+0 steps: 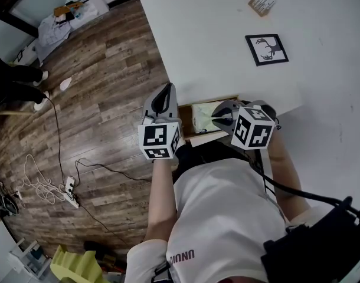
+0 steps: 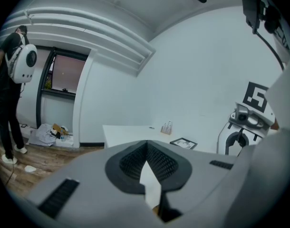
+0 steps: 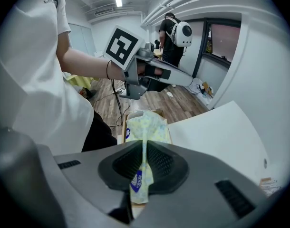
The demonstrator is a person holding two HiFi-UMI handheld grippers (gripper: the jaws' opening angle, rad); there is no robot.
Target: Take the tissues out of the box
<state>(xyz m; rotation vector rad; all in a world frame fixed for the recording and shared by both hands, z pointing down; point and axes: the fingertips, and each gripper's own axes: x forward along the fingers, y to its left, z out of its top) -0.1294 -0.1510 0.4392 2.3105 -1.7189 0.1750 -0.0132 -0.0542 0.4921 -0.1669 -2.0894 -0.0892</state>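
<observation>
Brown wood-plank floor (image 1: 97, 99) fills the left side of the head view. A loose white cable (image 1: 35, 175) and a white power strip (image 1: 71, 192) lie on it, and a person in dark clothes (image 2: 9, 80) stands at its far edge by a window.

Next comes the left gripper (image 2: 146, 146), a grey hand-held tool with a black-and-white marker cube. It is raised in the air just left of the box. Its jaw tips meet and it is clenched. A pale sliver shows between the pads lower down, but I cannot tell what that is, and no object can be made out in its grip.

Between the two grippers sits the open brown cardboard box (image 1: 210, 135), tight against the near edge of the table and just in front of the person's body. What it rests on cannot be made out.

The soft pale-yellow patterned tissue pack with a blue label (image 3: 146, 127) reaches from the box's mouth up into the right gripper (image 3: 144, 148). That gripper's dark ribbed pads are pressed onto the pack's near end, grasping it. Whether the pack's far end is inside the box cannot be told.

To the right spreads the white rectangular table (image 1: 227, 40). On it lie a black-framed square picture of antlers (image 1: 267, 49) and, well beyond that, a small tan printed card bundle (image 1: 261, 3).
</observation>
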